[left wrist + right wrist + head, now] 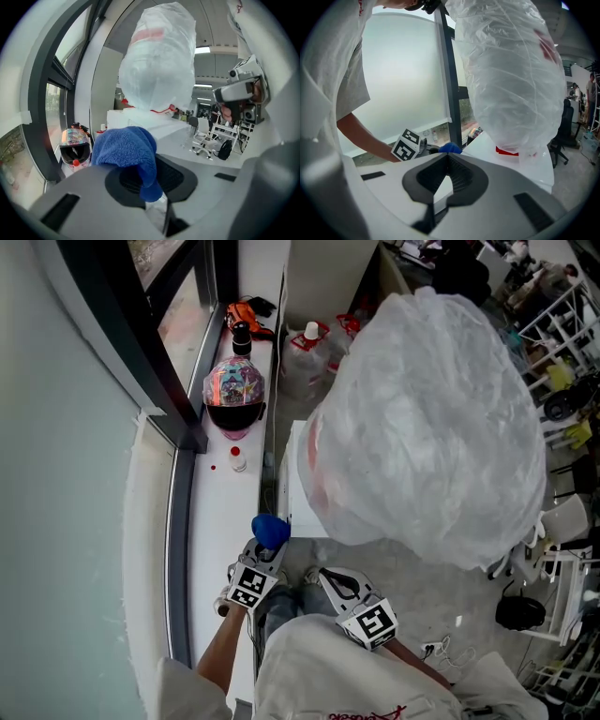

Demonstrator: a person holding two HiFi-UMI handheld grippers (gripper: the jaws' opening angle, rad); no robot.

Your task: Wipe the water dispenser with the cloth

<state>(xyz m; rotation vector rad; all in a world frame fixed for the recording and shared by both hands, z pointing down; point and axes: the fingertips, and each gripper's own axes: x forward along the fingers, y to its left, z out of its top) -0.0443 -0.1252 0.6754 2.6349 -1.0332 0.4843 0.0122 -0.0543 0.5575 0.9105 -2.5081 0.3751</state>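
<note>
Pinching the blue cloth (126, 150) in the left gripper (151, 190), wad bunched above the clamped jaw tips, just beside the water dispenser (296, 486) corner. Holding the right gripper (447, 159) empty, jaws together, near the bagged bottle (511, 79).

A glossy helmet with a pink, multicoloured printed shell and a dark visor (234, 395) sits on a long white window ledge (208, 531). Just beside it, nearer the viewer, stands a small white bottle with a red cap (238, 458). Beyond the helmet are a black bottle (242, 337) and an orange and black bundle (246, 315) (too small to identify). A dark metal window frame (141, 343) runs alongside. Far right, on grey floor: a round black bag (521, 612) and a white office chair (565, 521).
</note>
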